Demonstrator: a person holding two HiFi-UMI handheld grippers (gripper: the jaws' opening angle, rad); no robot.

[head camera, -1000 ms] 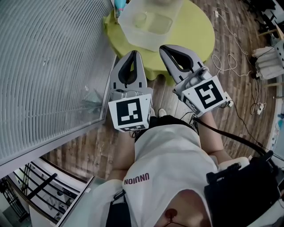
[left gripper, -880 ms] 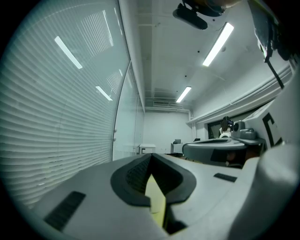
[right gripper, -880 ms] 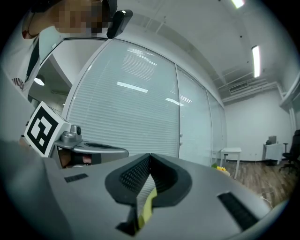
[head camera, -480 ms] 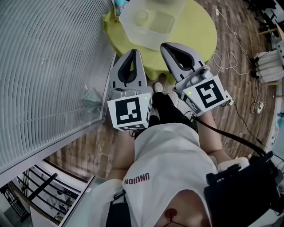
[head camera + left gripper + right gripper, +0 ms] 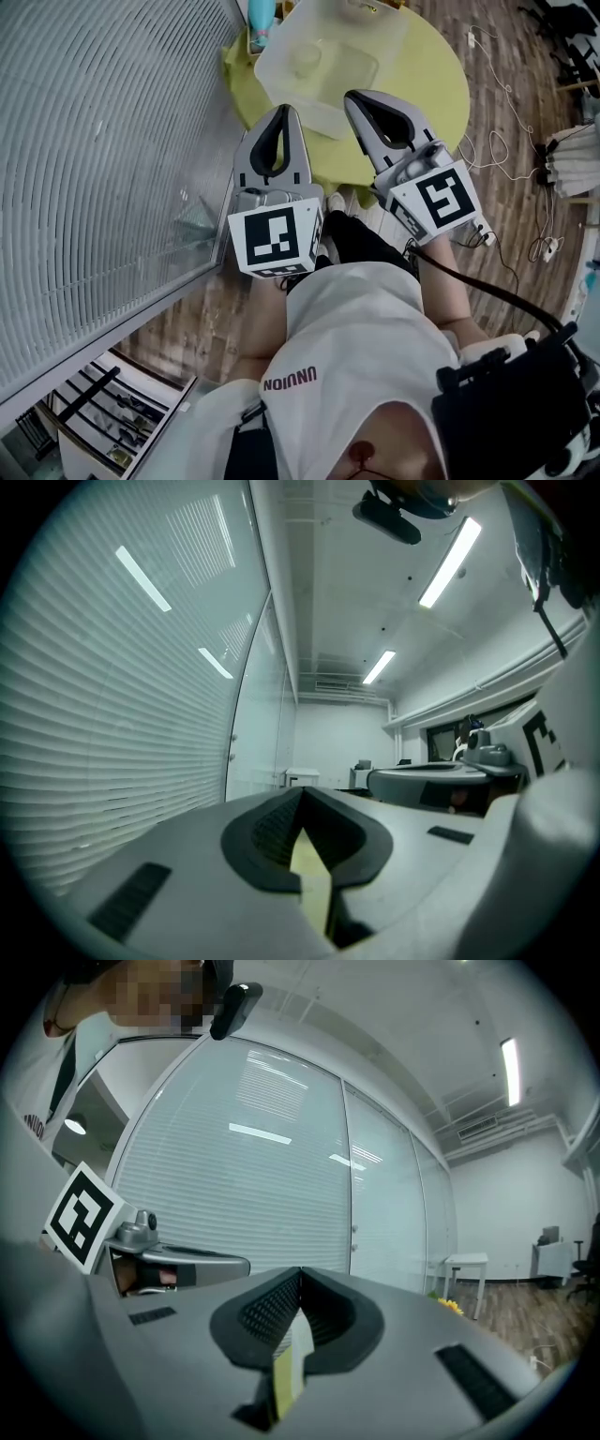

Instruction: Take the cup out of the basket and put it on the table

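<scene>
I hold the left tongs (image 5: 281,112) and right tongs (image 5: 362,97) level, pressed together and empty, tips over the tabletop's (image 5: 427,89) near edge. The cup (image 5: 306,58) sits in the basket (image 5: 277,79) at 12 o'clock, with bare tabletop at 2 and the glass partition (image 5: 94,141) close at 9.

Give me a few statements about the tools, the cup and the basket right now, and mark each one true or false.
1. The left tool and the right tool are both shut and empty. True.
2. The cup stands on the table outside the basket. False: it is inside the basket.
3. The basket rests on the yellow-green table. True.
4. The left tool grips the basket's rim. False: nothing is between its jaws.
</scene>
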